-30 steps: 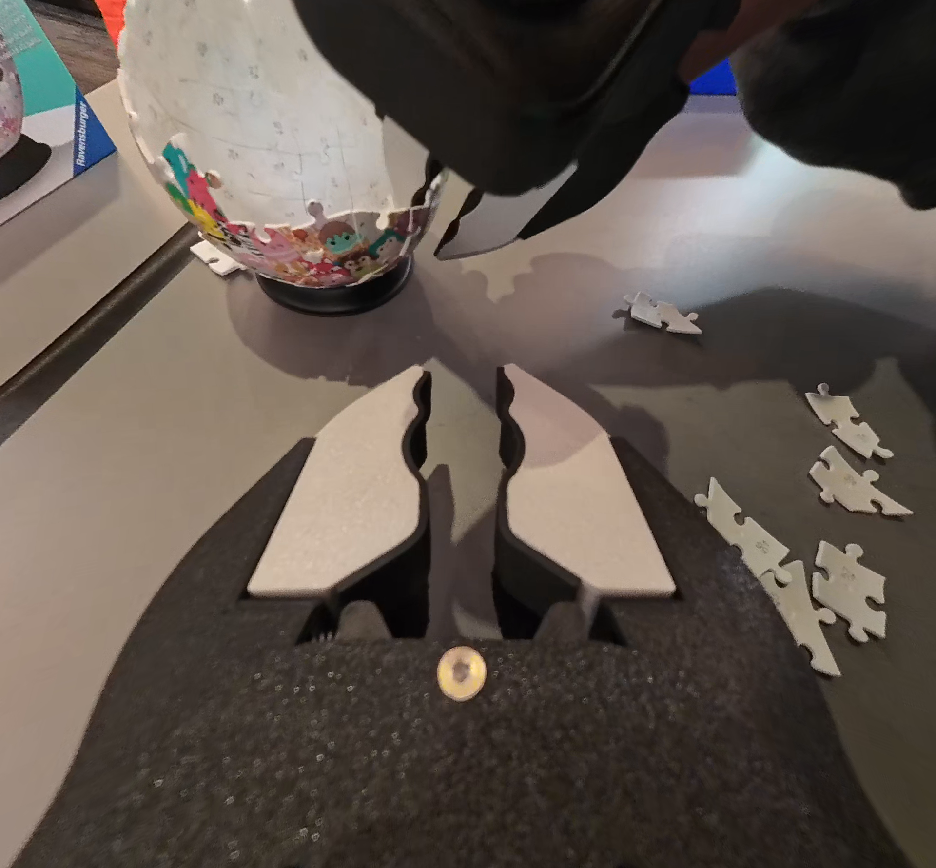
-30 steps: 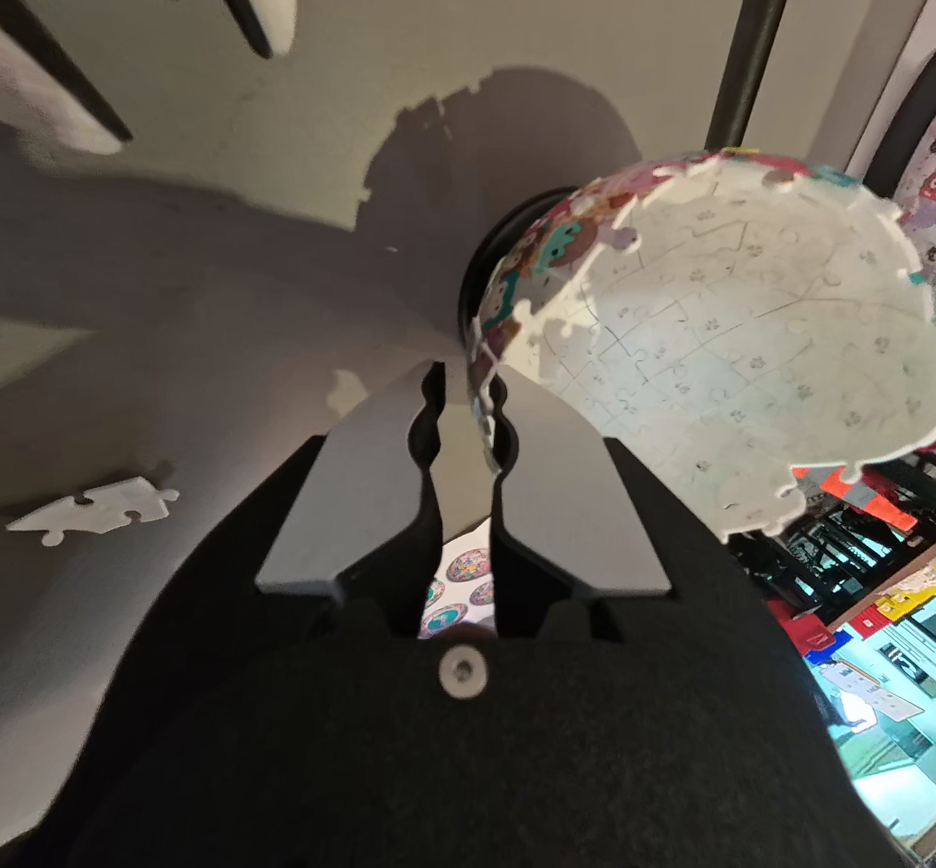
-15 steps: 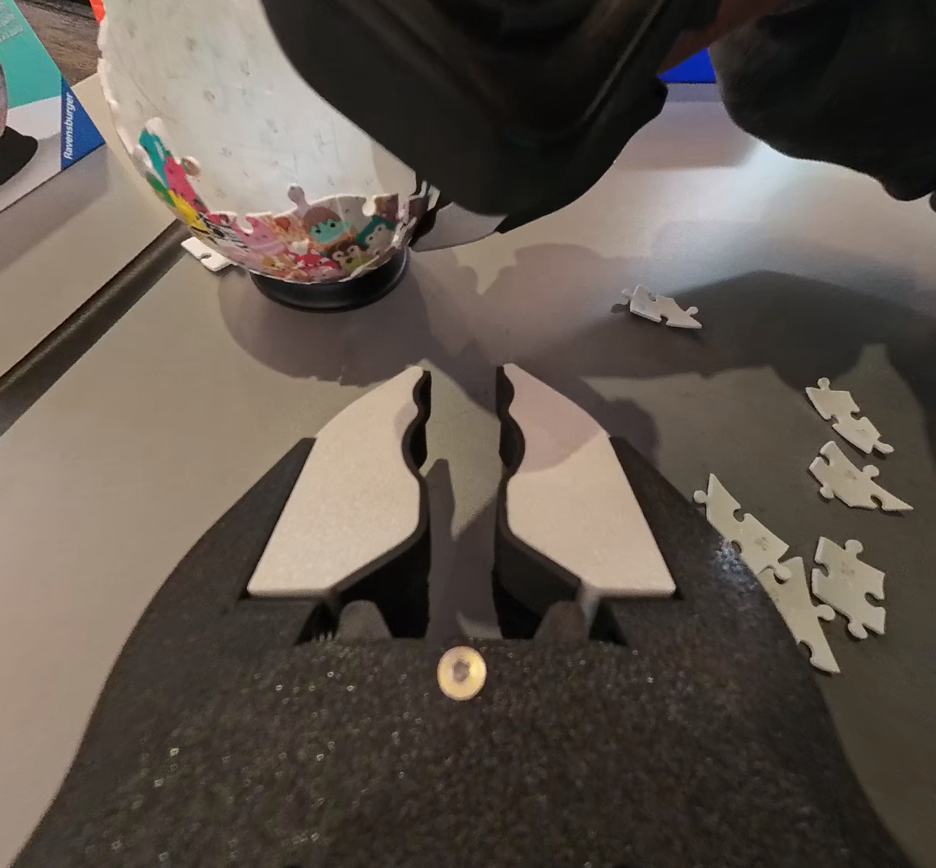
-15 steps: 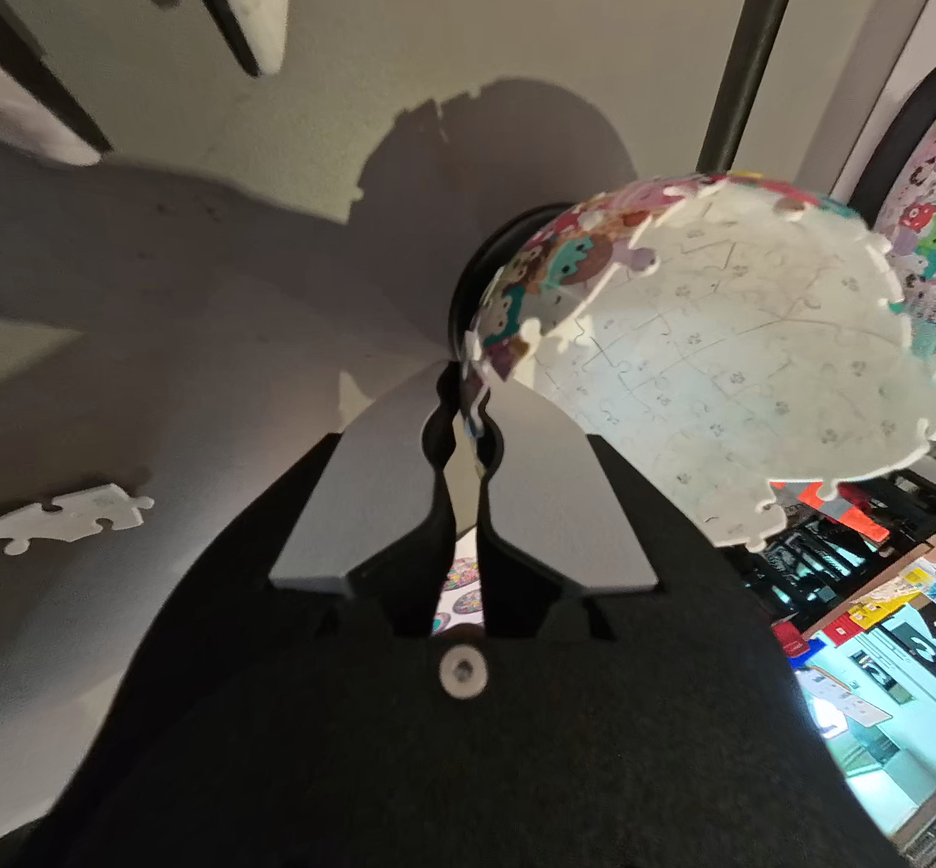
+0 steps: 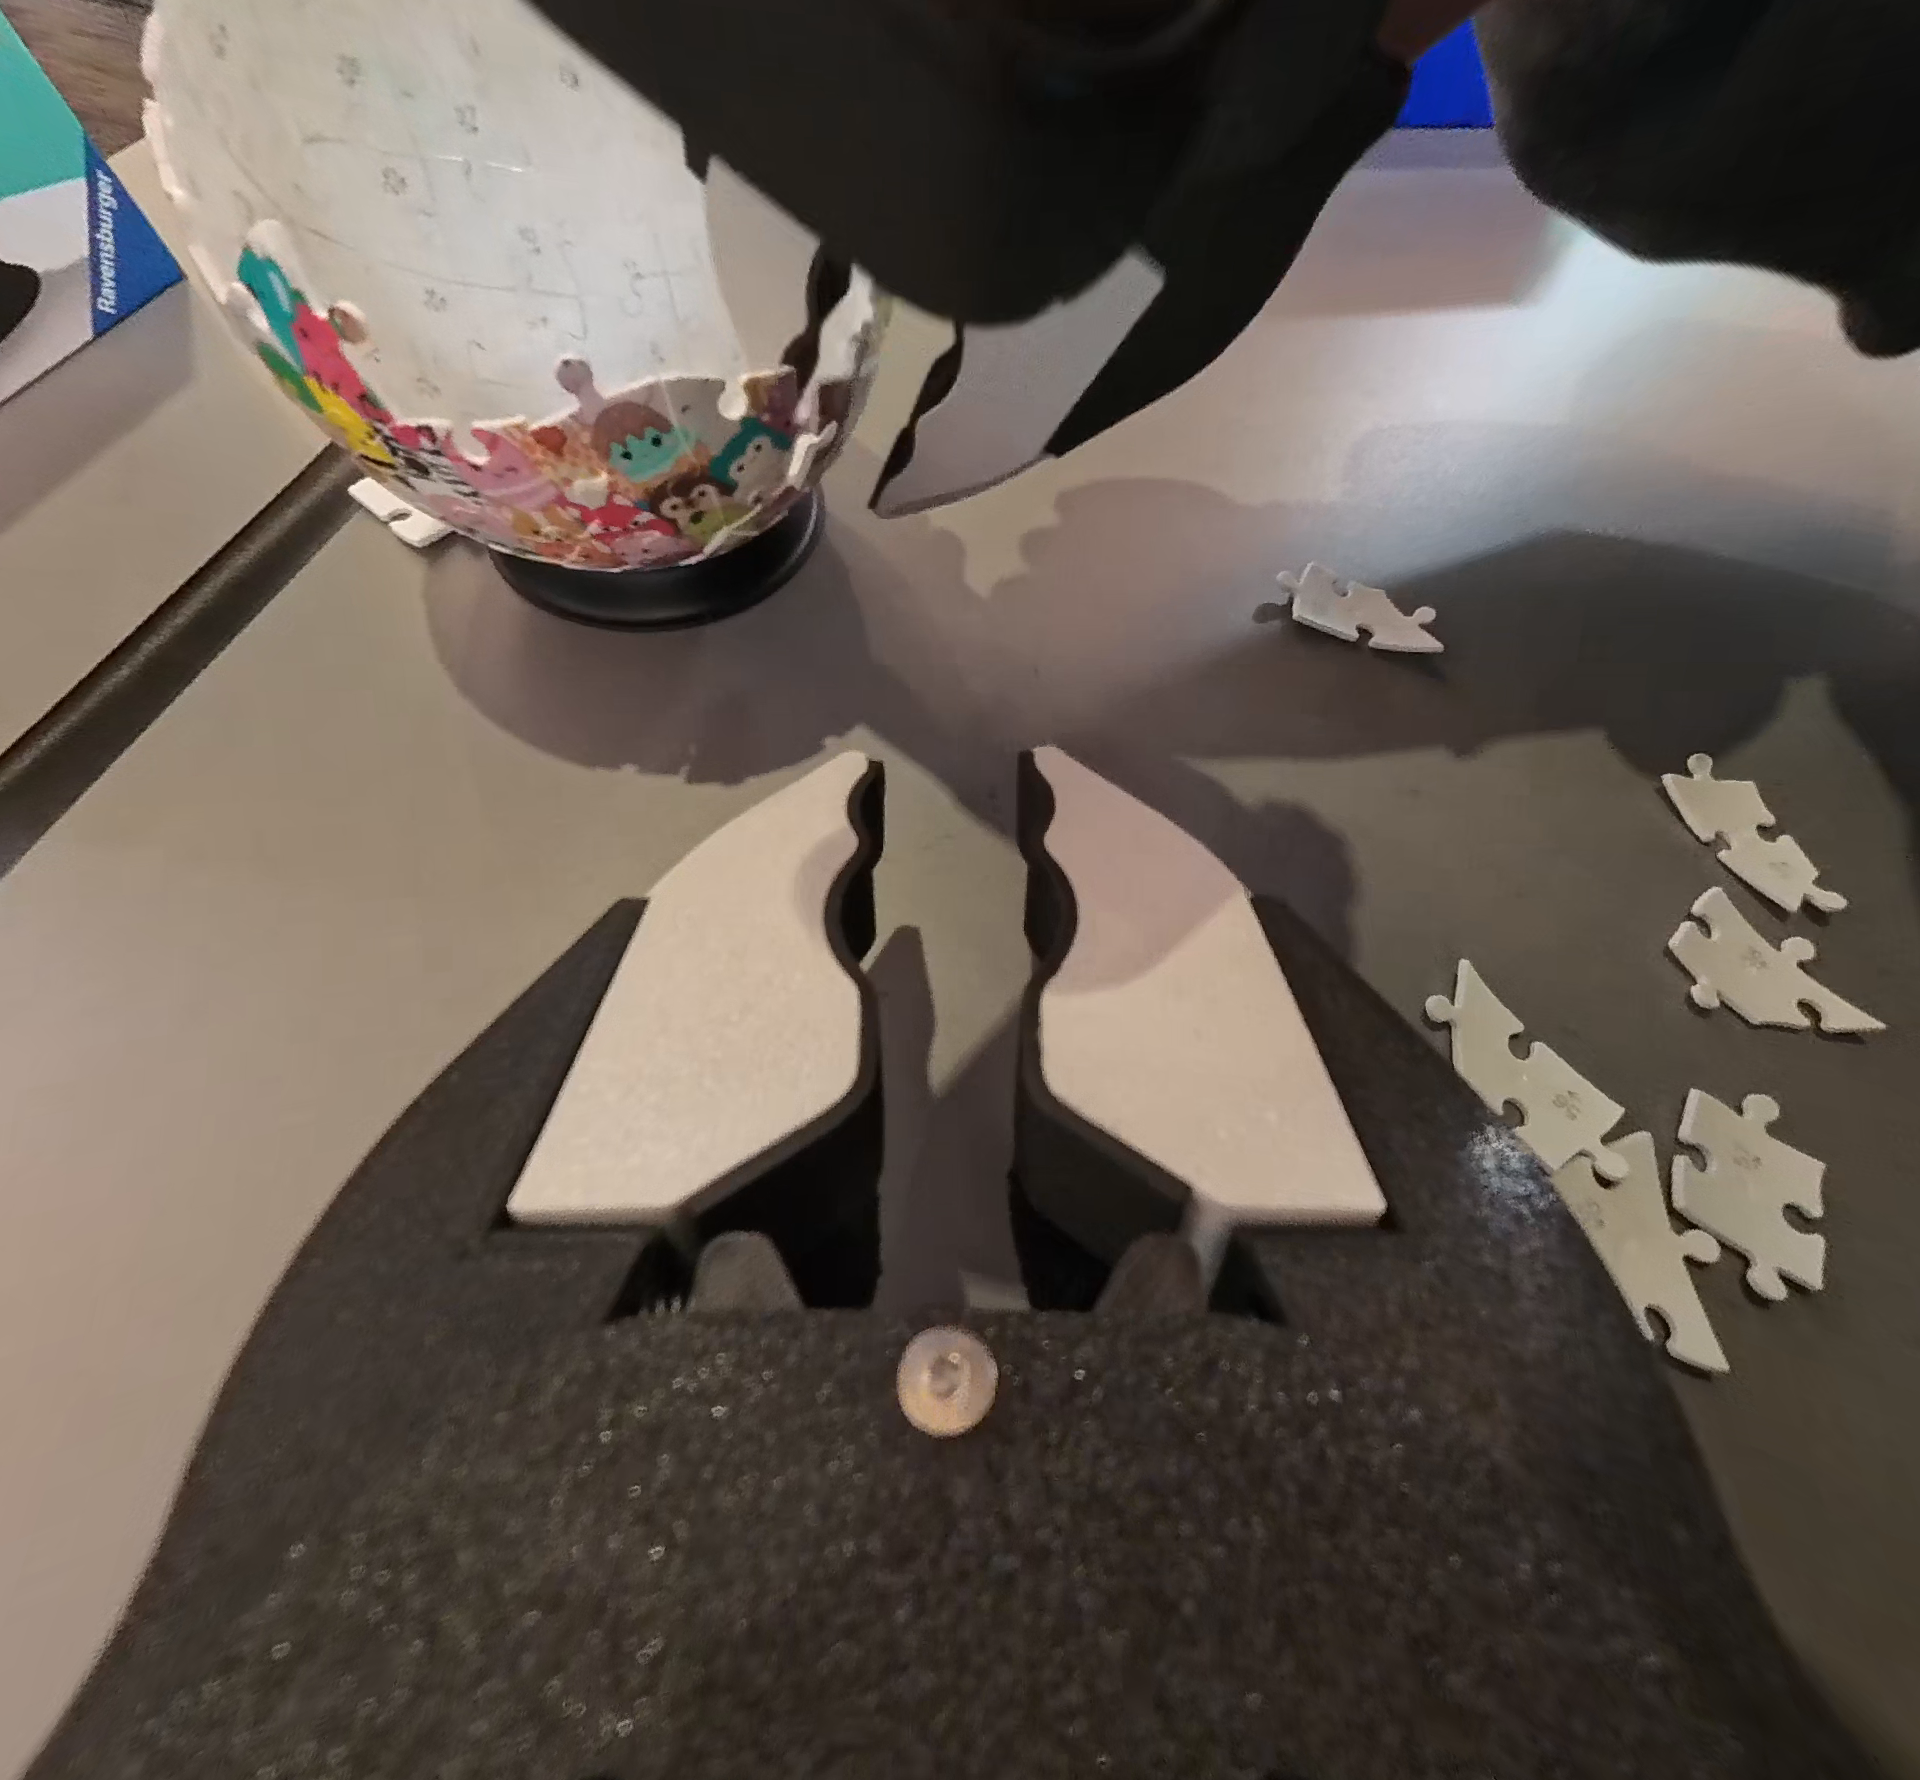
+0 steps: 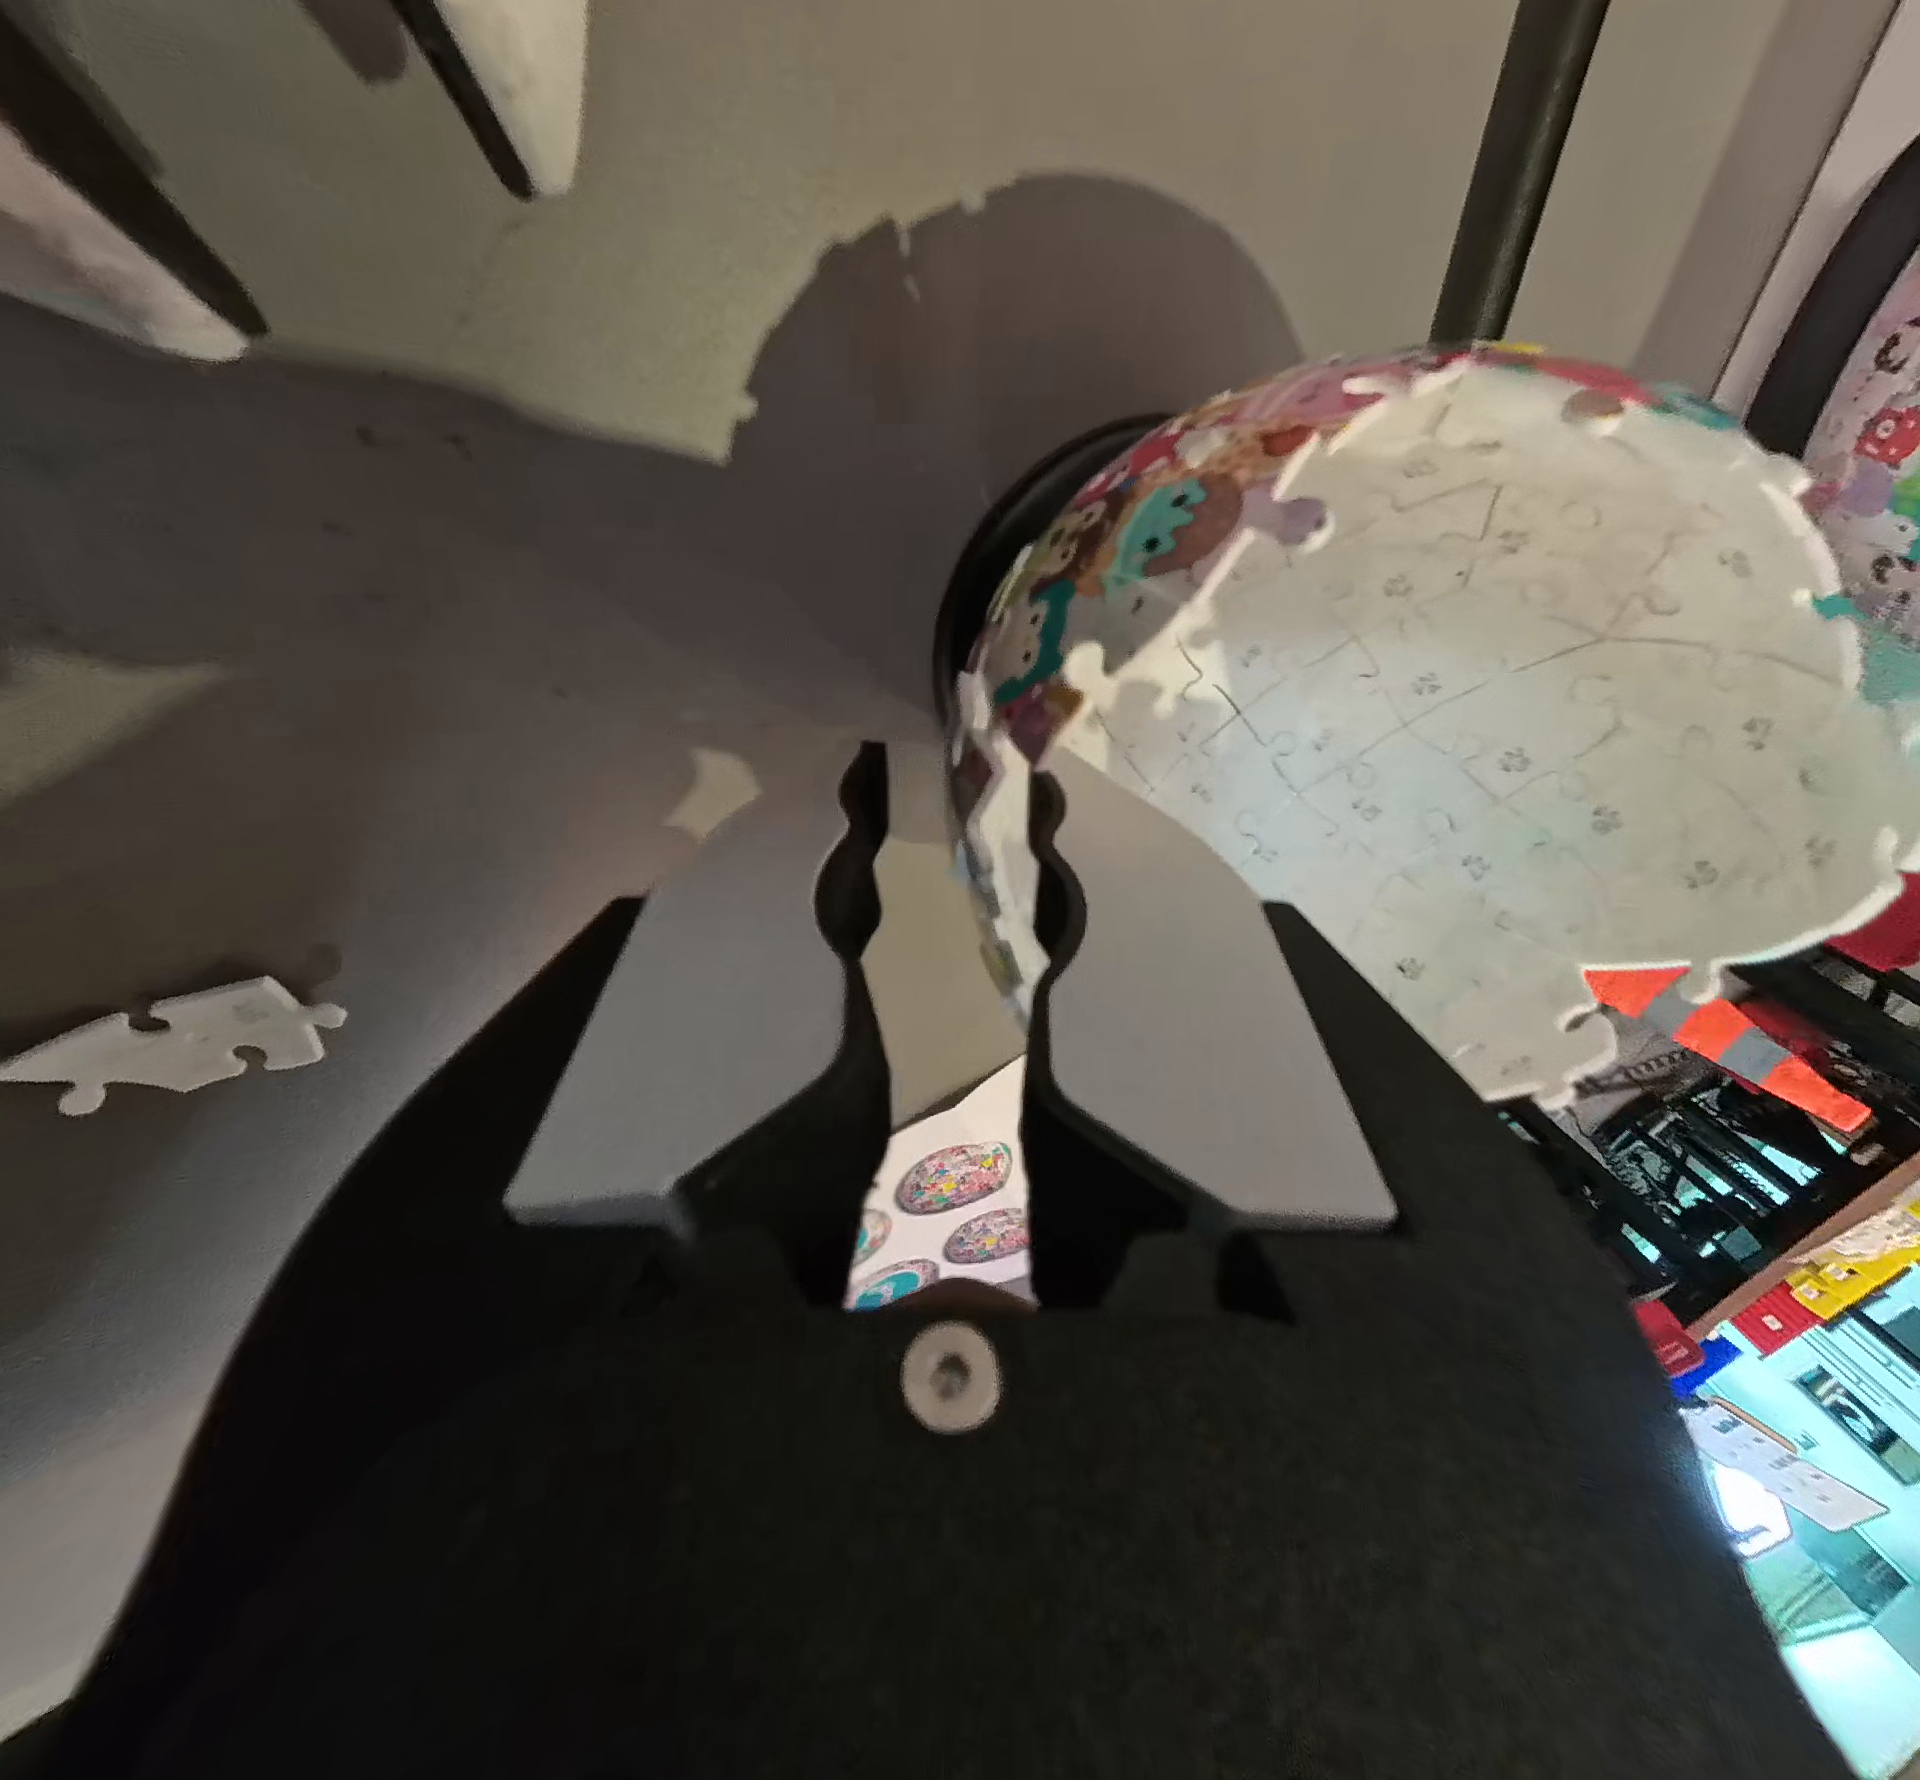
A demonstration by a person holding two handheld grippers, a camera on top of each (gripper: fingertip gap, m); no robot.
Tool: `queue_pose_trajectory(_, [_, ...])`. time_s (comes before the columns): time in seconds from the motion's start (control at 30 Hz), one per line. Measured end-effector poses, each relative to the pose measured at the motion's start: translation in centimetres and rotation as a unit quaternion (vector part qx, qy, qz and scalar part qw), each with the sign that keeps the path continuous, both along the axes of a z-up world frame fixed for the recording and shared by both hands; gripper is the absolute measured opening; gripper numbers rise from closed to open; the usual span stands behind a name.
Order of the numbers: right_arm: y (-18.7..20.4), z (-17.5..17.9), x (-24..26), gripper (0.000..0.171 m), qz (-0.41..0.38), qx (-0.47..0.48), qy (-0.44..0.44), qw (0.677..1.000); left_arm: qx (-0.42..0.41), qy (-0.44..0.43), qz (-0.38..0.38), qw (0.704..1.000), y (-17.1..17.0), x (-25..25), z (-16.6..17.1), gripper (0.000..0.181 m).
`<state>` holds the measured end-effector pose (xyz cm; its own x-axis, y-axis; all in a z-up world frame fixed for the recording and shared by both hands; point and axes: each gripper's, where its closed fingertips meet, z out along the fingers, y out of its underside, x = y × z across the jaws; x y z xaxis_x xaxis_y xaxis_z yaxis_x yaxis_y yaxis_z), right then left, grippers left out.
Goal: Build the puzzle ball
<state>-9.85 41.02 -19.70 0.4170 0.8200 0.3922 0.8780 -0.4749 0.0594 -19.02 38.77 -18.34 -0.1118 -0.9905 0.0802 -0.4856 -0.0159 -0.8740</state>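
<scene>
The half-built puzzle ball (image 5: 436, 172) is an open shell, white inside and with colourful pictures outside, on a black round stand (image 5: 665, 577). It also shows in the right wrist view (image 6: 1507, 691). My right gripper (image 6: 956, 764) is open, with the shell's near rim between its fingers, against the right one. From the left wrist view its outer finger (image 5: 997, 400) hangs just beside the rim. My left gripper (image 5: 951, 774) is open and empty, low over the table, in front of the ball.
Loose white pieces lie face down on the grey table: one (image 5: 1361, 613) mid right, several (image 5: 1714, 1003) at the right edge, and one (image 6: 197, 1024) left of the right gripper. A puzzle box (image 5: 114, 234) stands far left beyond a dark gap (image 5: 156, 650). Tip to tip, the grippers are about 10 cm apart.
The right gripper's fingers, pinched on the ball's rim half a second ago, have spread apart. The ball, pushed slightly left then, has settled back. The left gripper has not moved.
</scene>
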Motion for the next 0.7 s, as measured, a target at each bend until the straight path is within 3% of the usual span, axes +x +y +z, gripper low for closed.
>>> queue_pose_trajectory(0.3, [0.3,2.0,-1.9,0.022,0.015,0.021,0.097,0.995,-0.014,-0.008,-0.001,1.000,0.1,-0.1,0.3,0.022])
queue_pose_trajectory(0.7, [0.5,1.3,-1.5,0.006,0.023,0.010,0.095,0.995,-0.005,-0.002,-0.004,1.000,-0.1,0.0,0.1,0.021])
